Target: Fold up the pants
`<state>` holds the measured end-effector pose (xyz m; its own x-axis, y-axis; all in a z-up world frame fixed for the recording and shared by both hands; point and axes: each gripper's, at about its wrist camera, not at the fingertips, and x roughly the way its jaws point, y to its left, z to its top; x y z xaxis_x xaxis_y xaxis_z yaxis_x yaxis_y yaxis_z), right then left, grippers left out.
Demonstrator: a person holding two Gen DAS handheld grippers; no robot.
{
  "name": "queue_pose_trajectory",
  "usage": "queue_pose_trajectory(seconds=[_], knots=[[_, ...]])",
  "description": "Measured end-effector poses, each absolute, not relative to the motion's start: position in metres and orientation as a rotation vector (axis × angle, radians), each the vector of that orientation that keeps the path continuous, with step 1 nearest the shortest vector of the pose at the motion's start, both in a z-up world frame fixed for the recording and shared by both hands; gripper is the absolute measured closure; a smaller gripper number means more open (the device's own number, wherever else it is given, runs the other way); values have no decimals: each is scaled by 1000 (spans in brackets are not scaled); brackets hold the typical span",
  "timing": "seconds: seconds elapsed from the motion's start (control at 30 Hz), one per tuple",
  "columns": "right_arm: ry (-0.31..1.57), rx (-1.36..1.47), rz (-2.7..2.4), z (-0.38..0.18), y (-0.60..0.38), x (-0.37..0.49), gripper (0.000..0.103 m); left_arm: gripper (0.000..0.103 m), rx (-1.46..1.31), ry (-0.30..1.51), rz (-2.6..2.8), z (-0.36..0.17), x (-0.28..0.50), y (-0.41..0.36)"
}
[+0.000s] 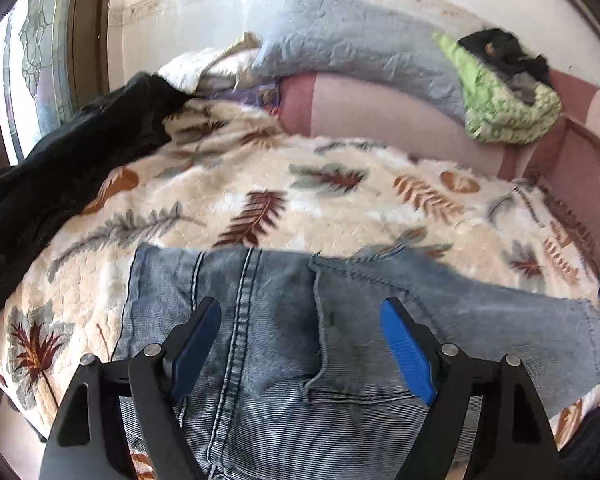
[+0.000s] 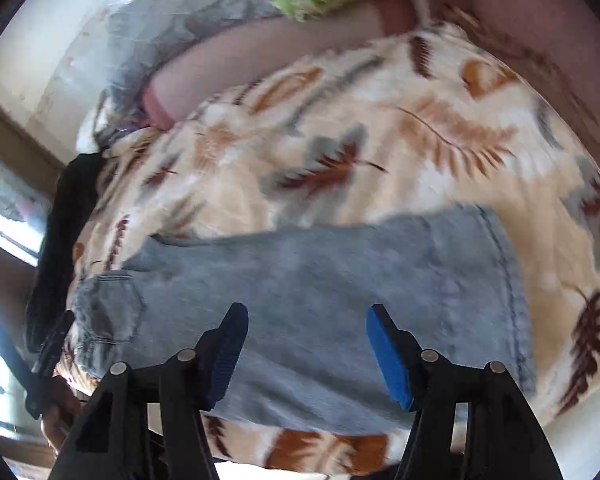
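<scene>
Bed: a bed [image 1: 572,184] with a dusky pink sheet is carrying everything you are working over.
Blanket: a cream fleece blanket printed with brown, rust and grey leaves [image 1: 340,216] is lying spread across the bed, and it is filling most of the right wrist view too [image 2: 340,128].
Pants: the faded light-blue denim pants [image 1: 284,320] are lying flat on the blanket at its near edge, folded into a broad band, with a stitched seam and a back pocket facing up; in the right wrist view they [image 2: 320,280] are stretching across the frame, blurred.
Dark garment: a black crumpled garment [image 1: 60,168] is lying on the left side of the blanket, apart from the pants.
Pillow: a pale blue-grey wrinkled pillow [image 1: 356,40] is leaning against the white wall at the head of the bed.
Green cloth: a light green patterned cloth [image 1: 504,104] is sitting on the pink sheet, with dark clothes piled on it.
Left gripper: your left gripper [image 1: 300,324] is hovering over the pants with its blue-padded jaws spread wide, gripping nothing.
Right gripper: your right gripper [image 2: 306,328] is hovering above the pants with its jaws apart, clasping nothing.
</scene>
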<state>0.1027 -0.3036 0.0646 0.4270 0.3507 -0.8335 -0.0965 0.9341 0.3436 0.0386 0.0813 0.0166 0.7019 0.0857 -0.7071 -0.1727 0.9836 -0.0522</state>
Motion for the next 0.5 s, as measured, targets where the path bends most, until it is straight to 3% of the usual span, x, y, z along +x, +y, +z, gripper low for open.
queue_pose_trajectory(seconds=[0.1, 0.13, 0.2, 0.37, 0.43, 0.5], knots=[[1122, 144, 444, 59, -214, 151, 38, 21, -210, 941, 183, -21, 50, 100], [1153, 118, 483, 49, -188, 166, 40, 21, -236, 916, 171, -17, 47, 104], [1188, -9, 534, 28, -138, 190, 53, 21, -248, 911, 155, -17, 46, 108], [1272, -247, 533, -31, -77, 214, 56, 21, -227, 908, 148, -16, 40, 107], [1305, -292, 557, -45, -69, 216, 72, 21, -222, 908, 152, -17, 41, 106], [1254, -384, 571, -40, -61, 205, 101, 21, -219, 908, 154, -18, 43, 105]])
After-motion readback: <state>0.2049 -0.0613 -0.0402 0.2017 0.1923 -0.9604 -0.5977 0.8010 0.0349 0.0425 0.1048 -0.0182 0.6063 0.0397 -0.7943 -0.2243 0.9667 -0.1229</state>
